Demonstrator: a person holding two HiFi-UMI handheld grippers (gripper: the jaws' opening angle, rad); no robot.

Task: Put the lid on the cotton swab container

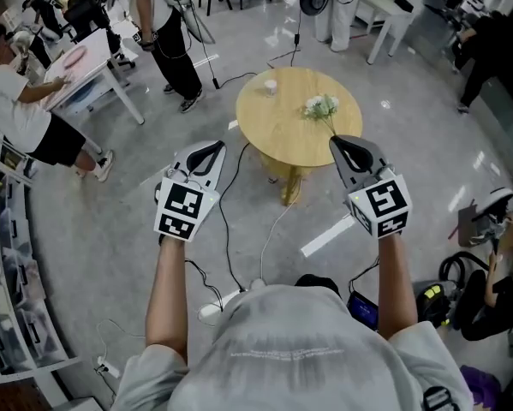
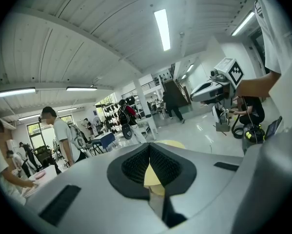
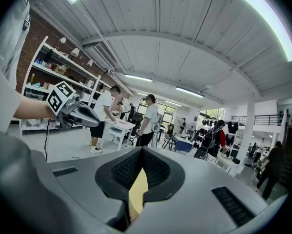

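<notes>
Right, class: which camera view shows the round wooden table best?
The head view: nearly the whole round table shows from above, with flowers on it. The left gripper view catches only a yellow edge beyond its jaws, and the right gripper view shows only a yellow sliver between its jaws.

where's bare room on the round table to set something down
Bare: the near half of the round table, in front of the small white container and the flowers, and the gap between them. Crowded around those two, toward the far rim.
</notes>
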